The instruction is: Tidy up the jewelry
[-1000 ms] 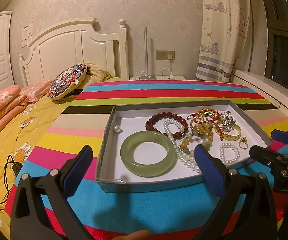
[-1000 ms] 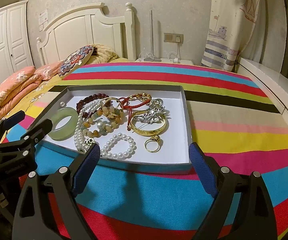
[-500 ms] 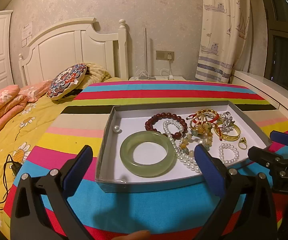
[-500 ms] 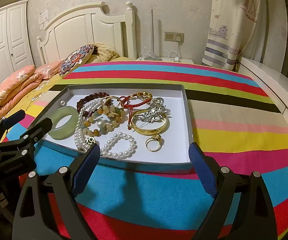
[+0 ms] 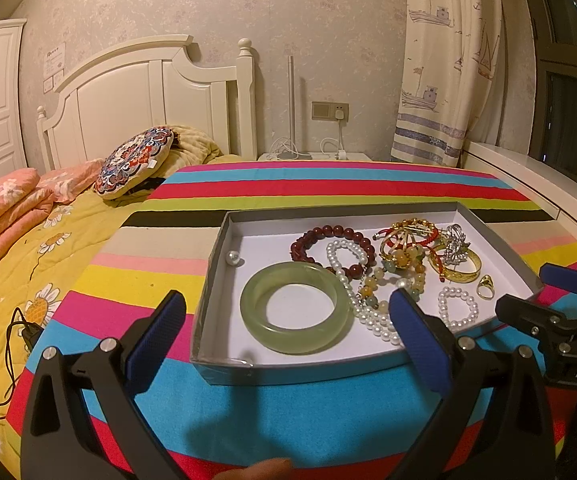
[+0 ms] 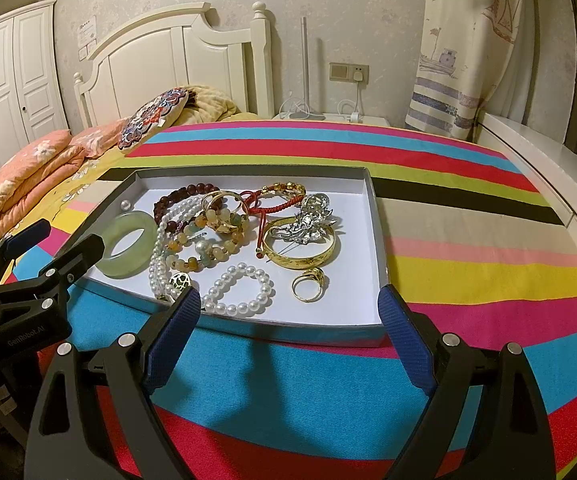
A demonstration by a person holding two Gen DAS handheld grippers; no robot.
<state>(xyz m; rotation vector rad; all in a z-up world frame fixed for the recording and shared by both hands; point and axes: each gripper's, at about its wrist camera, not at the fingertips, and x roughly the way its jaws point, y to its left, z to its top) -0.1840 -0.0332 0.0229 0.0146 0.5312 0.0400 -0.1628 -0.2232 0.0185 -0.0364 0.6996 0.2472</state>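
- The left gripper hovers with its jaws wide apart and empty, before the shallow grey cardboard tray.
- All the jewelry lies in this tray: the pale green jade bangle apart, the beaded bracelets and gold bangle tangled; sorting seems unfinished.
- The right gripper is also spread and holds nothing.

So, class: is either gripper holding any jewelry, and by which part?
Nothing is held: left gripper and right gripper are both open, short of the tray.
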